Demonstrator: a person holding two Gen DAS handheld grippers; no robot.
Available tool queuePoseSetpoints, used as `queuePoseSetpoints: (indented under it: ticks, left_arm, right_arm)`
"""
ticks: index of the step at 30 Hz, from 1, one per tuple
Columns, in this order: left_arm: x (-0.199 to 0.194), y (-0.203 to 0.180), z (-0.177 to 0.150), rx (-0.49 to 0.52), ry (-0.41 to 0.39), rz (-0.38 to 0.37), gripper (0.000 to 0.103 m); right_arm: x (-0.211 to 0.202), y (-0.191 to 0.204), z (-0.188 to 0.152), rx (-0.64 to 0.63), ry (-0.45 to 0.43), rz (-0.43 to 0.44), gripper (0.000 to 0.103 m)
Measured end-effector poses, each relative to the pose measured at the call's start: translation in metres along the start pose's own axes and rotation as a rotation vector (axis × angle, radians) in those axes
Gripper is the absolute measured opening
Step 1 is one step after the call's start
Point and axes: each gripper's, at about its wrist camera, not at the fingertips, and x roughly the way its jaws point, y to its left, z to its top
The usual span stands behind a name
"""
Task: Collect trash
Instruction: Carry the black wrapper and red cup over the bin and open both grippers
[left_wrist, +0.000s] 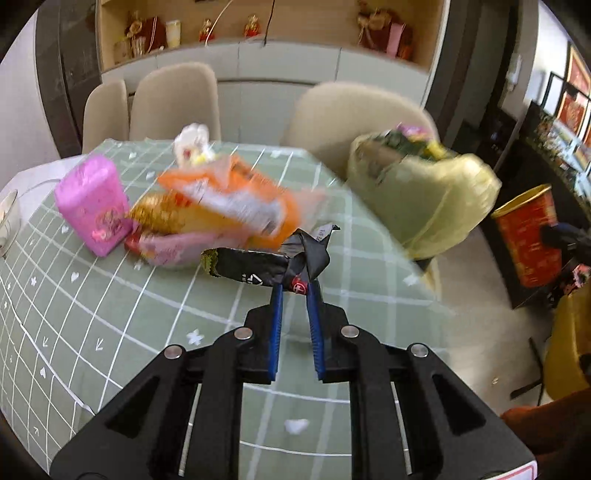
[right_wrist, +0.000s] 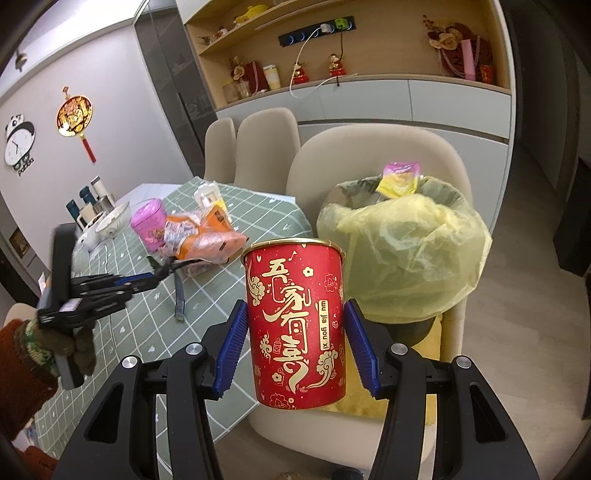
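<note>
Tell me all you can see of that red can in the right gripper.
The red can is a tall cylinder, paper or tin by its look, printed with gold characters, clouds and flowers, with a gold rim and an open top. It stands upright, clamped at its sides between the blue pads of the right gripper, held in the air before the yellow-lined bin.

Colours around the green tablecloth (left_wrist: 110, 314)

White-gridded green cloth; on it pink tin (left_wrist: 92, 206), orange packet (left_wrist: 236, 199); beside it yellow bin bag (right_wrist: 413, 258), red-gold canister (right_wrist: 295, 325)
</note>
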Motion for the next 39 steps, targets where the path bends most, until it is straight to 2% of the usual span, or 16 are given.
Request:
queuePoseSetpoints:
  ticks: [6, 8, 12, 14, 17, 21, 25, 27, 33, 35, 38, 39]
  left_arm:
    - [-0.027, -0.047, 0.053, 0.075, -0.121, -0.077, 0.013]
    - [-0.027, -0.061, 0.078, 0.074, -0.15, -0.137, 0.013]
    - [-0.007, -0.091, 0.126, 0.064, -0.179, -0.251, 0.013]
    - [0.018, -0.116, 0.152, 0.081, -0.17, -0.302, 0.013]
    - [0.061, -0.145, 0.176, 0.084, -0.118, -0.343, 0.013]
    - [0.123, -0.17, 0.198, 0.054, -0.021, -0.354, 0.013]
    - [0.175, -0.195, 0.206, 0.088, 0.067, -0.338, 0.013]
    - [0.2, -0.203, 0.205, 0.113, 0.128, -0.295, 0.013]
    - [0.237, -0.203, 0.181, 0.092, 0.291, -0.237, 0.013]
    - [0.239, -0.201, 0.174, 0.083, 0.295, -0.235, 0.013]
    - [0.231, -0.201, 0.174, 0.067, 0.26, -0.253, 0.014]
    - [0.227, -0.2, 0.175, 0.056, 0.253, -0.261, 0.017]
  right_arm:
    - [-0.015, -0.023, 0.025, 0.008, -0.061, -0.019, 0.05]
    - [-0.02, -0.035, 0.034, 0.009, -0.084, -0.04, 0.05]
    - [-0.028, -0.063, 0.047, 0.029, -0.116, -0.078, 0.05]
    - [-0.031, -0.077, 0.052, 0.041, -0.127, -0.099, 0.05]
    - [-0.036, -0.106, 0.059, 0.071, -0.142, -0.134, 0.05]
    - [-0.035, -0.137, 0.064, 0.106, -0.146, -0.166, 0.05]
    - [-0.026, -0.171, 0.066, 0.158, -0.135, -0.185, 0.05]
    - [-0.02, -0.184, 0.068, 0.177, -0.125, -0.187, 0.05]
    - [-0.001, -0.21, 0.078, 0.196, -0.106, -0.172, 0.05]
    - [0.006, -0.216, 0.084, 0.195, -0.103, -0.16, 0.05]
    - [0.016, -0.219, 0.095, 0.185, -0.099, -0.136, 0.05]
    - [0.022, -0.218, 0.102, 0.177, -0.095, -0.117, 0.05]
